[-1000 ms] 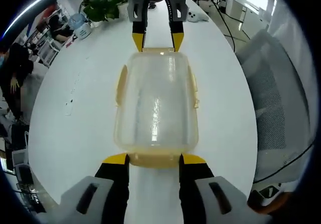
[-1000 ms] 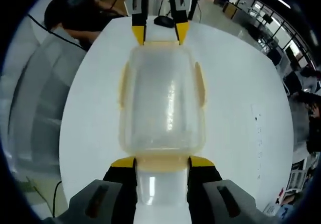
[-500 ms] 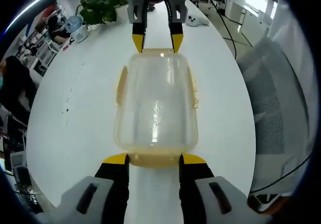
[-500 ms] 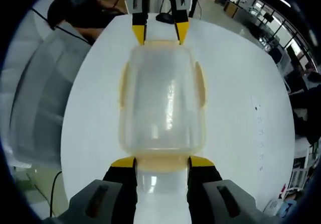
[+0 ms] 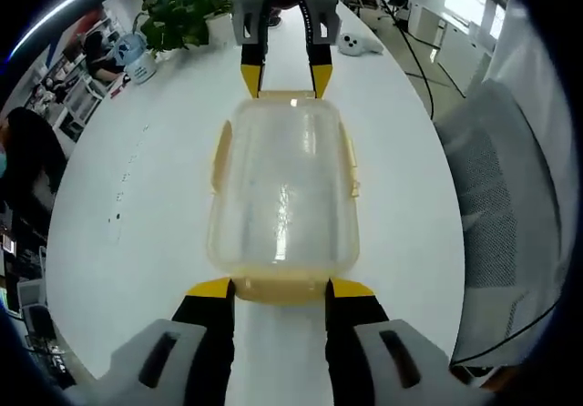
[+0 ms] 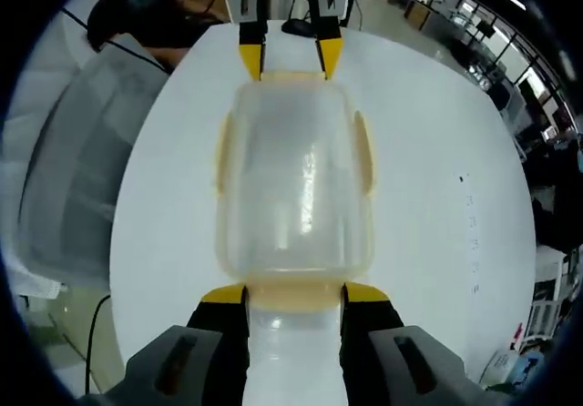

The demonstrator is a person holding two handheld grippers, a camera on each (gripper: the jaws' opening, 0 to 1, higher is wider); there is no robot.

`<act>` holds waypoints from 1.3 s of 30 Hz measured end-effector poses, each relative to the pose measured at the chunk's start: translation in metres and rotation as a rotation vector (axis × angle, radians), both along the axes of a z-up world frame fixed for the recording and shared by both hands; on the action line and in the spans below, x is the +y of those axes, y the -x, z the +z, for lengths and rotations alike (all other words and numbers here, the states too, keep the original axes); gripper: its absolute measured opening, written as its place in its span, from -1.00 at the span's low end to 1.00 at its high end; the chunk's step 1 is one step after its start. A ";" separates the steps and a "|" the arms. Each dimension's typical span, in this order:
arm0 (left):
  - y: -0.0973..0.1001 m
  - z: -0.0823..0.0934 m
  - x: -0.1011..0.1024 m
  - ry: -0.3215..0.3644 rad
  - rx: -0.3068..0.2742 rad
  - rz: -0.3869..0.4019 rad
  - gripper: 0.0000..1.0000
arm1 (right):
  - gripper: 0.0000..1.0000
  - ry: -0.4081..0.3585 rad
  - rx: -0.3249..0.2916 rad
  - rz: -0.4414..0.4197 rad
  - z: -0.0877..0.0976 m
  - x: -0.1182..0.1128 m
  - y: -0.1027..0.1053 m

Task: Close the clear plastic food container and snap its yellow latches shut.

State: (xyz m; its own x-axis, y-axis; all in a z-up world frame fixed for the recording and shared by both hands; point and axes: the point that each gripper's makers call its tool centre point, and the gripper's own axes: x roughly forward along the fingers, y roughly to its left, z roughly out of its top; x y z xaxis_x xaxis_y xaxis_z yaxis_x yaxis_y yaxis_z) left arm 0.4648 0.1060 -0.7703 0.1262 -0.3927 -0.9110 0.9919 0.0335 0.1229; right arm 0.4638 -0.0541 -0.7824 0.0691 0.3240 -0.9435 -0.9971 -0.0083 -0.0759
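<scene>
White oval tabletop (image 5: pixel 137 206) fills the left gripper view; we see the clear rectangular plastic food container (image 5: pixel 282 192) lying centred on it, lid on, nothing visible inside, yellow latches (image 5: pixel 220 156) along its sides. Left gripper (image 5: pixel 281 289) jaws stand apart, flanking the near end latch. Right gripper (image 5: pixel 284 76) flanks the far end.

In the right gripper view, we see its jaws likewise spread at the near latch (image 6: pixel 293 294). Bare tabletop lies on both long sides; a grey mesh chair (image 6: pixel 68 169) stands beyond the edge.
</scene>
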 end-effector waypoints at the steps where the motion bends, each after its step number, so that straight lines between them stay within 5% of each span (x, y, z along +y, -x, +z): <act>1: 0.000 0.000 -0.002 0.001 -0.001 0.000 -0.24 | -0.26 0.000 0.000 -0.001 -0.001 -0.002 -0.001; 39: -0.001 -0.003 -0.053 0.042 0.026 0.023 -0.24 | -0.26 0.003 0.007 0.005 -0.001 -0.054 -0.006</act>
